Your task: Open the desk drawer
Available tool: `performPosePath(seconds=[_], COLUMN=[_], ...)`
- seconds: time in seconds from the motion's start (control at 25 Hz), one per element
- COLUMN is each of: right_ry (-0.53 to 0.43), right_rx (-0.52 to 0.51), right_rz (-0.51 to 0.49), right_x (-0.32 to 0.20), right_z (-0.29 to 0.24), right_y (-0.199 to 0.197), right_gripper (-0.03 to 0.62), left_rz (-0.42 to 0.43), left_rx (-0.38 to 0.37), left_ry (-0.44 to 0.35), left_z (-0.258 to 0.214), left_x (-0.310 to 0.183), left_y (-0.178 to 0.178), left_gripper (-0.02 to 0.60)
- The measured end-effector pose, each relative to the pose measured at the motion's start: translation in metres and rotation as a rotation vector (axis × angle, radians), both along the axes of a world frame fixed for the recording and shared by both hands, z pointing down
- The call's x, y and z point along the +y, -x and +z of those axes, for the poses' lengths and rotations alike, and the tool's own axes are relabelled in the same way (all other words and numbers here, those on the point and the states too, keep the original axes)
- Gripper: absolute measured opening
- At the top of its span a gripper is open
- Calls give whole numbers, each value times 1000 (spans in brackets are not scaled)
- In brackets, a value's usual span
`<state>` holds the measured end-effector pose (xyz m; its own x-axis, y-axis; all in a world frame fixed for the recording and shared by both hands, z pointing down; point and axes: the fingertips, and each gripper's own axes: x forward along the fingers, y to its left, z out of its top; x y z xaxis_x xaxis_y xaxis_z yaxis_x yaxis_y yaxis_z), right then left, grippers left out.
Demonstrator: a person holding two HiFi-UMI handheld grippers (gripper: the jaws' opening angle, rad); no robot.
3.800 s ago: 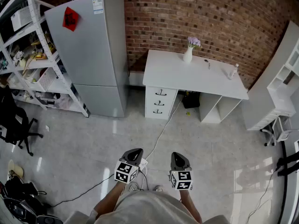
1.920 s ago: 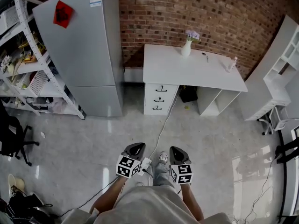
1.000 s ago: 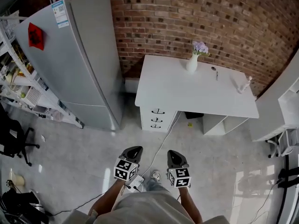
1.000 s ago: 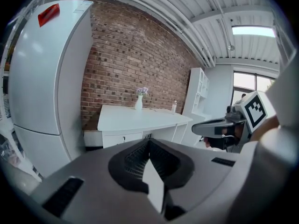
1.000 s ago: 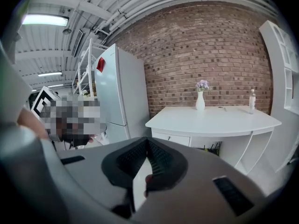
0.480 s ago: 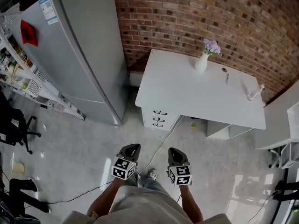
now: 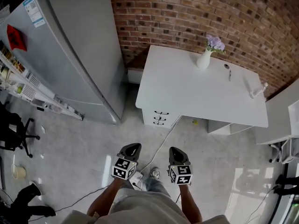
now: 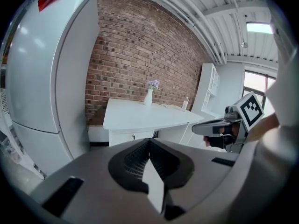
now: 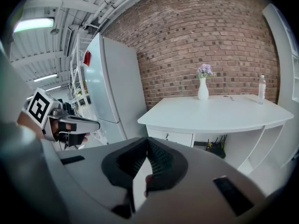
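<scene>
The white desk [image 7: 201, 90] stands against the brick wall. Its drawer stack [image 7: 160, 118] with three dark handles sits under the desk's left end, and all drawers look closed. My left gripper [image 7: 133, 147] and right gripper [image 7: 174, 150] are held side by side in front of me, well short of the desk, both shut with nothing in them. In the left gripper view the desk [image 8: 145, 116] lies ahead and the right gripper [image 8: 216, 127] shows at the right. In the right gripper view the top drawer [image 9: 176, 136] is ahead, and the left gripper [image 9: 77, 123] at the left.
A tall grey fridge [image 7: 70, 55] stands left of the desk, with a shelf rack [image 7: 18, 80] beyond it. A white cable [image 7: 162, 141] runs over the floor to a power strip [image 7: 137, 181] by my feet. A vase [image 7: 204, 59] and a bottle [image 7: 257, 89] are on the desk.
The view has closed in on the desk, which now looks larger and nearer. Both grippers kept their places before the body and stayed shut.
</scene>
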<state>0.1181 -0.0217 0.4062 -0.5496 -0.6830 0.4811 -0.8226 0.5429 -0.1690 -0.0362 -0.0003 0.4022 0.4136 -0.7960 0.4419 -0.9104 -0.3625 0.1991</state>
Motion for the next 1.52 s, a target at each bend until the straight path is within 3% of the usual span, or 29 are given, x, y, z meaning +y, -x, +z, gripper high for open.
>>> performPosePath(seconds=[0.28, 0.52, 0.88, 1.2, 1.52], right_ry=[9, 19, 17, 50, 80], right_rx=[-3, 9, 48, 49, 55], right_rz=[148, 197, 176, 170, 181], right_x=[-22, -34, -39, -33, -17], right_z=[11, 21, 48, 108, 172], right_y=[35, 67, 68, 56, 52], right_gripper=[17, 17, 17, 17, 17], left_rz=[68, 152, 207, 231, 239], left_rx=[33, 48, 50, -2, 10], left_ry=[11, 35, 52, 54, 50], left_z=[13, 25, 54, 108, 162], left_x=[-21, -43, -51, -49, -59], left_y=[32, 53, 41, 36, 28], left_gripper=[11, 11, 11, 11, 11])
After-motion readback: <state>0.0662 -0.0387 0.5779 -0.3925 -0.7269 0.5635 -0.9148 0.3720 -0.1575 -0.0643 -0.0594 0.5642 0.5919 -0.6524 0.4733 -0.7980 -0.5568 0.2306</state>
